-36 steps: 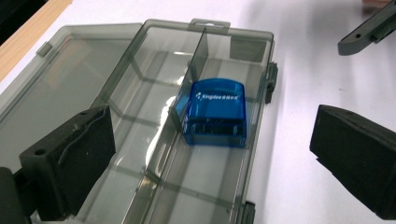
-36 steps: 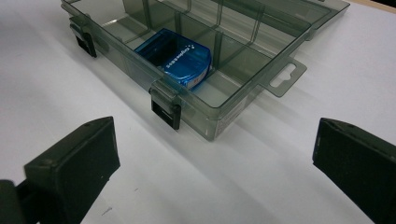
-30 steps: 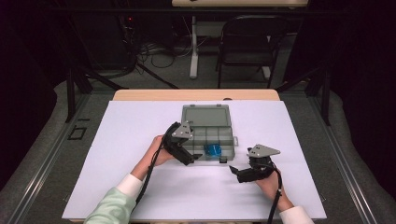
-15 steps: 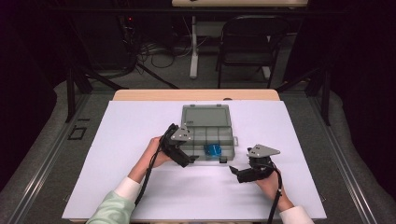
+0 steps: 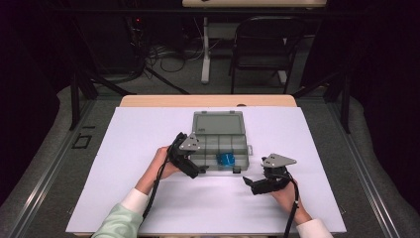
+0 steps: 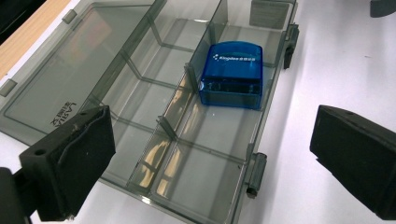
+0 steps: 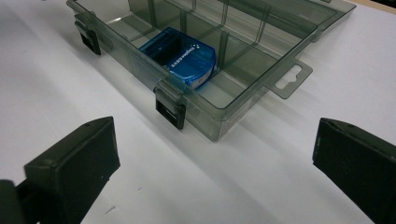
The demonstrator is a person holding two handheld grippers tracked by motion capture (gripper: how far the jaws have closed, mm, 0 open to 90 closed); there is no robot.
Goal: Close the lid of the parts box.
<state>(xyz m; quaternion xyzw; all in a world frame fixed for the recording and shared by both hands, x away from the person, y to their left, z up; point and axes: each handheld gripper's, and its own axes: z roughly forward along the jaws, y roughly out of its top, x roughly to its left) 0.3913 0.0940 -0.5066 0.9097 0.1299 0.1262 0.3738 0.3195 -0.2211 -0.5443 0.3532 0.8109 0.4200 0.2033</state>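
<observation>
One clear organiser box, one blue case, two grippers

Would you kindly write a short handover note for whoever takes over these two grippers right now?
Left gripper: open, empty, at the near left end of the organizer box.
Right gripper: open, empty, on the white table cover, apart from the box.
Box lid: open, lying flat behind.
Blue case: already in a front-row compartment.
Left: probably shutting the lid and fastening the front latches.

High view overhead; both gripper views close, sharing organizer box.
</observation>
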